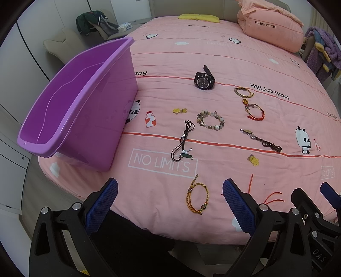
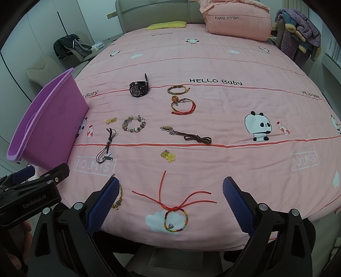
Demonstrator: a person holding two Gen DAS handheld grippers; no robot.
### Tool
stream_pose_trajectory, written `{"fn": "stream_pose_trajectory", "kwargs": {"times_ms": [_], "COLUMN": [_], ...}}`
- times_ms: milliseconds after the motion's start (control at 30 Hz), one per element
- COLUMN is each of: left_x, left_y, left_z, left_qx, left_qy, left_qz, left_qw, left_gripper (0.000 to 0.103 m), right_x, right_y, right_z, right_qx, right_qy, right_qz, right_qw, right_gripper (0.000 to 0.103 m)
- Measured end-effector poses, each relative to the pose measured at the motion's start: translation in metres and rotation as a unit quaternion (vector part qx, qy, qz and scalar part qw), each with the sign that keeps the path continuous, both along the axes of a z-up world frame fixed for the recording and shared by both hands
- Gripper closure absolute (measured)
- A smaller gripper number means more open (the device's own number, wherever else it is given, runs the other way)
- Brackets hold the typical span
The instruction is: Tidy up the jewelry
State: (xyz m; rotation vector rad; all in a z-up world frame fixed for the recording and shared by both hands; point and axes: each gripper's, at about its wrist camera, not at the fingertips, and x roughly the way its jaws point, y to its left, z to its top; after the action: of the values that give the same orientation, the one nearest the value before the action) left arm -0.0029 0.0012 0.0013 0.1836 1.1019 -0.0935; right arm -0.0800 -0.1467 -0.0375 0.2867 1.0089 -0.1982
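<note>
Jewelry lies spread on a pink bedspread [image 1: 213, 53]. A purple bin [image 1: 70, 106] stands at the left, empty. My left gripper [image 1: 170, 202] is open, with a gold braided bracelet [image 1: 197, 197] between its fingers. My right gripper [image 2: 170, 204] is open, over a red string bracelet [image 2: 175, 217] near the bed's front edge. Farther off lie a black watch [image 1: 203, 80], a beaded bracelet [image 1: 210, 120], a black cord necklace [image 1: 184, 141], a brown cord necklace [image 1: 262, 140], a red cord bracelet [image 1: 254, 110], a woven bracelet [image 1: 243, 91] and two yellow charms [image 1: 253, 159].
A pink pillow [image 1: 270, 27] and a yellow cloth [image 1: 199, 18] lie at the bed's far end. Chairs with clothes stand left [image 1: 91, 21] and right [image 1: 321, 51] of the bed. The purple bin also shows in the right wrist view [image 2: 46, 130].
</note>
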Motion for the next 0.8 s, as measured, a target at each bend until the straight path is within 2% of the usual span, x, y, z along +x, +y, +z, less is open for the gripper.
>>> {"fn": "stream_pose_trajectory", "kwargs": {"times_ms": [467, 800], "left_x": [0.004, 0.008], "left_y": [0.006, 0.02], "left_z": [-0.005, -0.049], "left_qx": [-0.001, -0.013], "left_qy": [0.001, 0.028], "left_qz": [-0.007, -0.019], "left_qw": [1.0, 0.9993], "left_gripper": [0.006, 0.006], "right_x": [-0.001, -0.011], "right_y": [-0.009, -0.023], "right_z": [-0.012, -0.048], "right_qx": [0.009, 0.025], "right_qy": [0.012, 0.047], "right_qz": [-0.001, -0.011], "right_qw": [1.0, 0.999], "right_gripper": [0.01, 0.01]}}
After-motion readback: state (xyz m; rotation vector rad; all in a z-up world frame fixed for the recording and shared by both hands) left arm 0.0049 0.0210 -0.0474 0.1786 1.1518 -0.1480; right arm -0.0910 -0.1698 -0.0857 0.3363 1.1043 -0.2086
